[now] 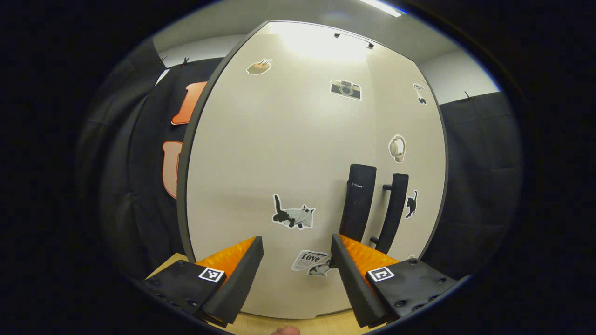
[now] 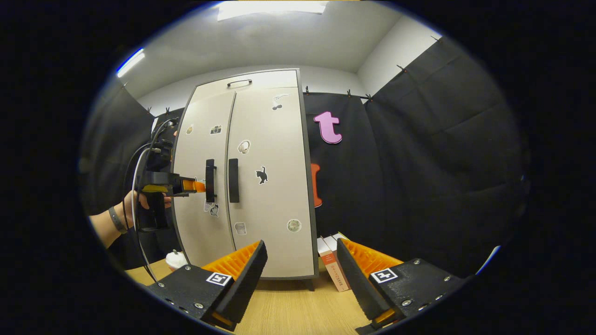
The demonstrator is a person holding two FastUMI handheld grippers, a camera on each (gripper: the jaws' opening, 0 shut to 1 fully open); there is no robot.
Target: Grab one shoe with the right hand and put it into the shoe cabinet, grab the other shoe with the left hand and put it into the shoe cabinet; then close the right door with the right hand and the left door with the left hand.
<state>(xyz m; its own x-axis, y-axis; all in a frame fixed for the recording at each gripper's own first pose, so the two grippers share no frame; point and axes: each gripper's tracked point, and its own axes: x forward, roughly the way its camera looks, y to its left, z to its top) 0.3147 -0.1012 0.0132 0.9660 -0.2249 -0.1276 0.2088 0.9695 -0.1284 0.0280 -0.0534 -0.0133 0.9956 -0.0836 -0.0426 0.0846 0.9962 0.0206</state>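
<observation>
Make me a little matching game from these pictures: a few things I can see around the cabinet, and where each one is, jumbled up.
Things:
1. camera sticker
2. black cat sticker
3. books
4. left gripper

Places:
A. on the table, just right of the cabinet
B. at the left door's handle
C. high on the left door
D. on the right door, beside its handle

Pairs: 1-C, 2-D, 3-A, 4-B

Left gripper (image 1: 297,260): fingers spread wide, nothing between them, pointing level and forward. Right gripper view shows it far left (image 2: 198,186), held level by a hand (image 2: 148,201) with a band on the wrist. Right gripper (image 2: 301,265): fingers also spread wide and bare, held low, level, well apart from the left.
</observation>
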